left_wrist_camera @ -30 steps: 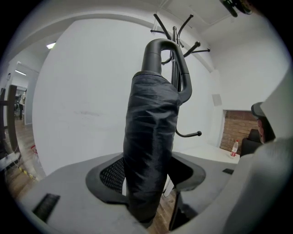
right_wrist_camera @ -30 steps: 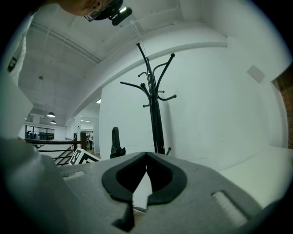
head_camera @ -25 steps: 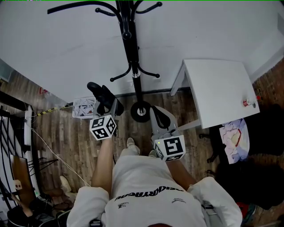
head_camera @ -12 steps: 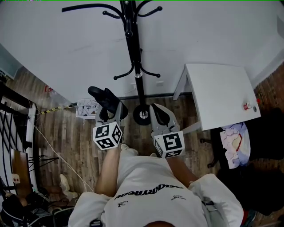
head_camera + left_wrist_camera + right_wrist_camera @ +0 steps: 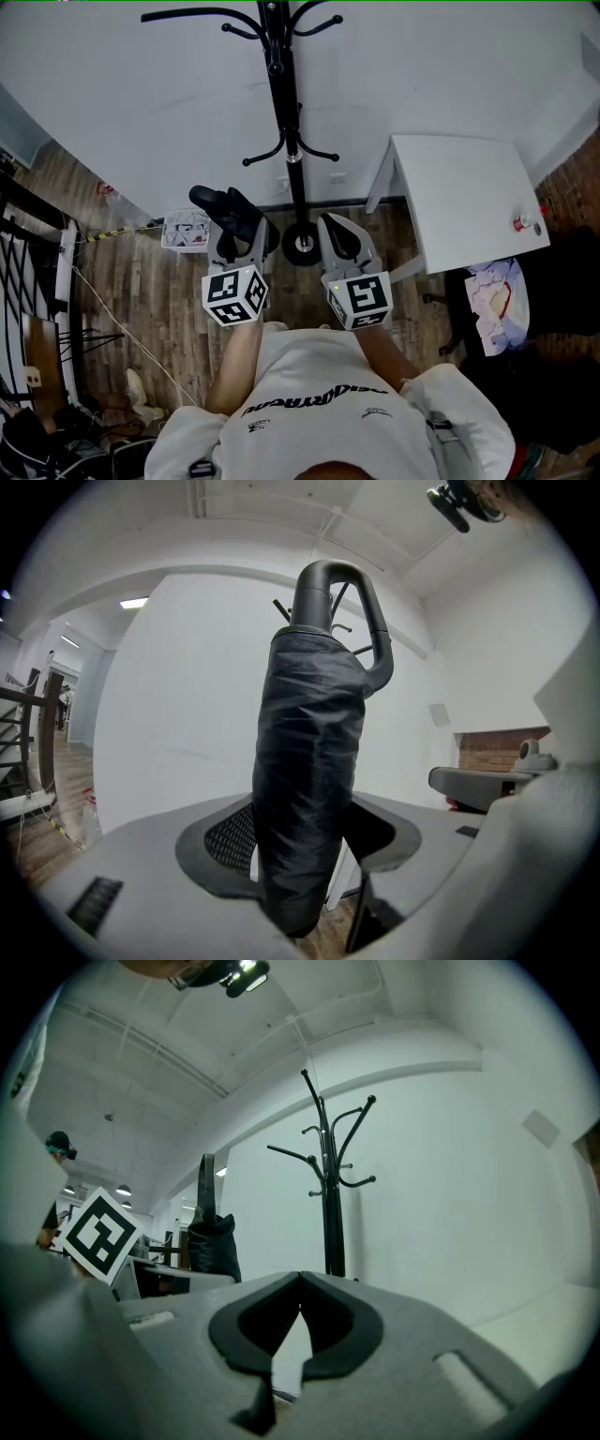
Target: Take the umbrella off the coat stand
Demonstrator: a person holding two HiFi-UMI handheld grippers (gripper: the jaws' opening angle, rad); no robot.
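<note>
A: Wood floor [image 5: 141, 281], white wall [image 5: 141, 112] behind. What is nearest, left of the coat stand [image 5: 284, 112]?
B: The left gripper [image 5: 239, 246], jaws clamped on the folded black umbrella [image 5: 305, 789]. It stands upright between them, loop handle on top, clear of the stand's hooks.
A: And to the right?
B: The right gripper [image 5: 298, 1312], jaw tips together and empty. Farther right of the stand is a white table [image 5: 459, 197]

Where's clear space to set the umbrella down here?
Best: white table, bare except a small red-and-white item at its right edge. The floor strip between coat stand base and table leg is narrow. Left floor is crowded: basket, black railing.
</note>
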